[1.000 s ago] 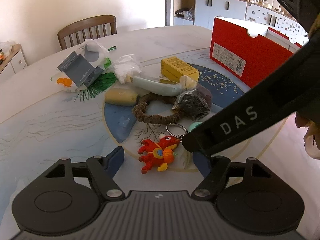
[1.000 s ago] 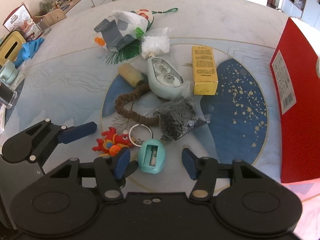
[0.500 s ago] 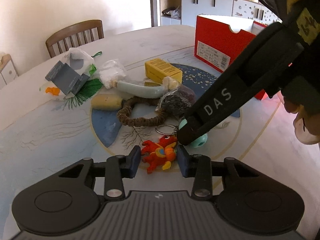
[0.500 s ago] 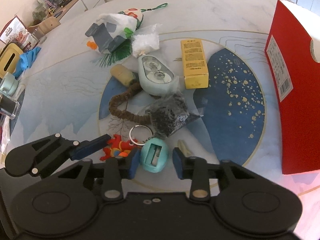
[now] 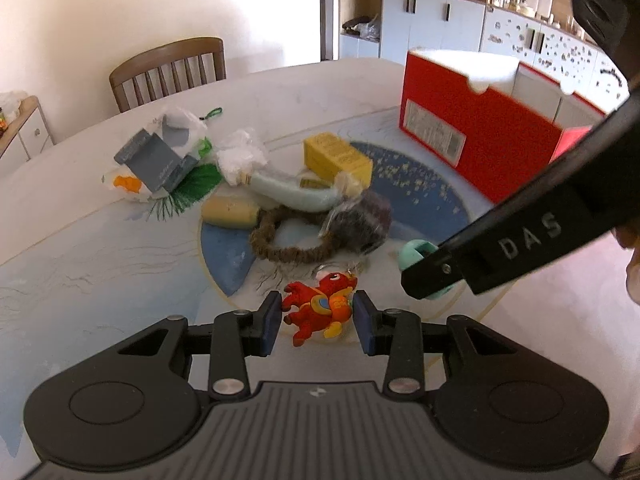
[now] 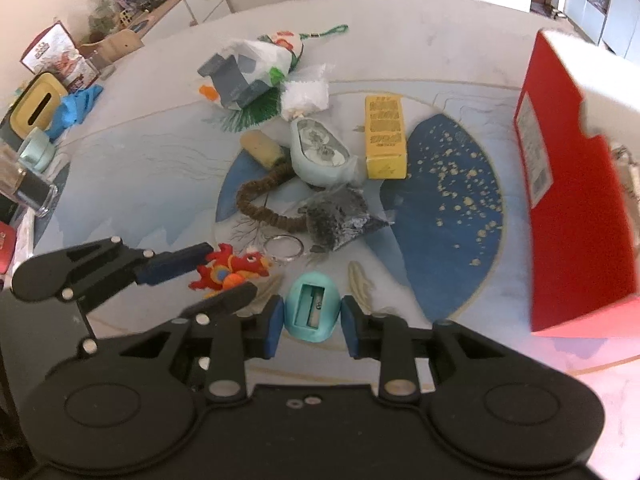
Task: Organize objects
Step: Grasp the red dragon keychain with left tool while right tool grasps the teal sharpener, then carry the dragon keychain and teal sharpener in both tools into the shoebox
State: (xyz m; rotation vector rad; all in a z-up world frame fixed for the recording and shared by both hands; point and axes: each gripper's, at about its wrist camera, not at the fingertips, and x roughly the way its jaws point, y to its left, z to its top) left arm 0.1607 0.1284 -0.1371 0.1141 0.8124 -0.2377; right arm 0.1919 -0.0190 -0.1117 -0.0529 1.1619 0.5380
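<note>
a: what's the left gripper [image 5: 315, 317] got?

b: its blue pads are closed on the red dragon [image 5: 320, 306], one at each side. its key ring [image 6: 283, 249] trails toward the middle of the table [image 5: 80, 240].

a: and the right gripper [image 6: 312, 317]?

b: clamped on the teal sharpener [image 6: 313, 307], pads tight against both sides. in the left wrist view the sharpener peeks out behind that gripper's black finger.

a: where on the table are they?

b: over the near rim of the blue circle, side by side, dragon to the left of the sharpener in the right wrist view. whether either touches the top i cannot tell.

a: the rest?

b: a loose heap at the centre: a brown braided ring [image 6: 260, 208], a dark bag [image 6: 336, 218], a pale green case [image 6: 320, 156], a yellow box [image 6: 386, 136], a cork-coloured piece [image 6: 262, 150]. farther back, a grey holder [image 6: 232, 80] on a plastic bag. a red box [image 6: 568, 216] stands at the right edge.
</note>
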